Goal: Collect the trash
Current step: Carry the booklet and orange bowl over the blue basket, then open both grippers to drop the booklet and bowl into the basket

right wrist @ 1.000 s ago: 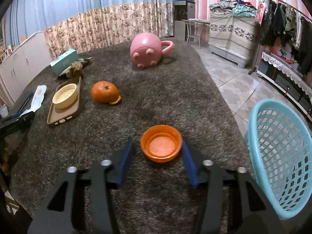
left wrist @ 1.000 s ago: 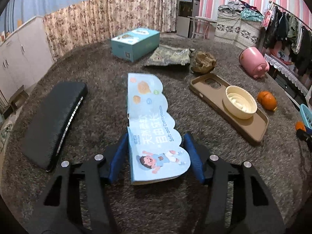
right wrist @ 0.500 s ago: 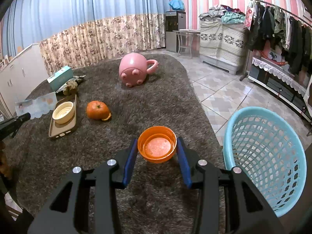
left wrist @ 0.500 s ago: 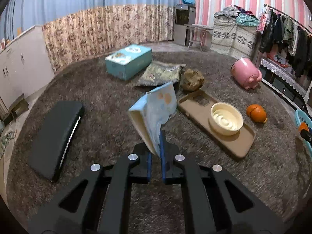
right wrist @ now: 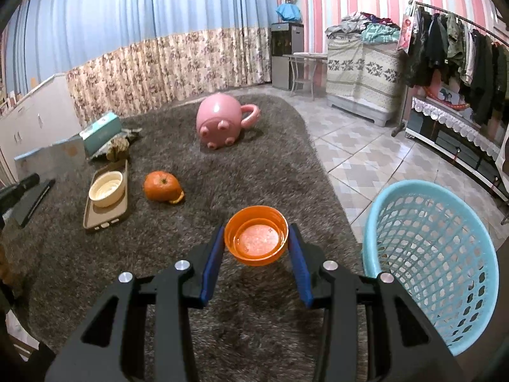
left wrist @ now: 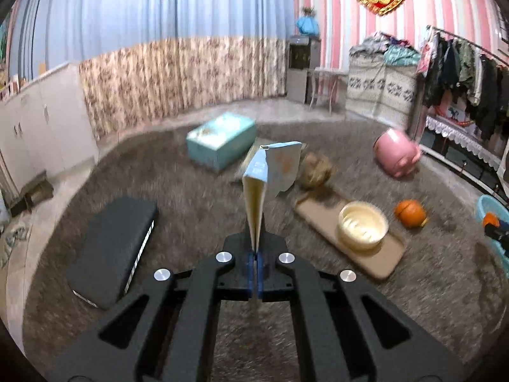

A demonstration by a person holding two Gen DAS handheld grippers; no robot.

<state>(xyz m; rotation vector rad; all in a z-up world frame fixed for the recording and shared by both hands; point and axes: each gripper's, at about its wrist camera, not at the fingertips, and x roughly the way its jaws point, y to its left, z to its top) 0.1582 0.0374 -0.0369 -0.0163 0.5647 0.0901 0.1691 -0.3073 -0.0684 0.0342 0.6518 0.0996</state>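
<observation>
Left claw: blue pads pressed together on the lower edge of a light-blue wrapper, which stands up edge-on from the pads, clear of the carpet, its upper part folded over to the right

Right claw: blue pads set against both sides of an orange cap, open side up, held above the carpet's near edge

Light-blue mesh basket: just right of the right claw, standing on the tiled floor beside the carpet; its rim also shows at the far right edge of the left view

Black flat case: on the carpet, left of the left claw

Tan tray: on the carpet, right of the wrapper, with a cream bowl sitting on it

Orange fruit: on the carpet just right of the tray, a strip of peel at its base

Brown crumpled lump: just beyond the far end of the tray; too blurred to identify

Teal box: further back, left of the lump, with a flat patterned packet partly hidden behind the wrapper

Pink pig-shaped mug: tipped on its side near the far right of the carpet, feet and handle showing

Backdrop: floral and blue curtains, white cabinets at left, a clothes rack at right
</observation>
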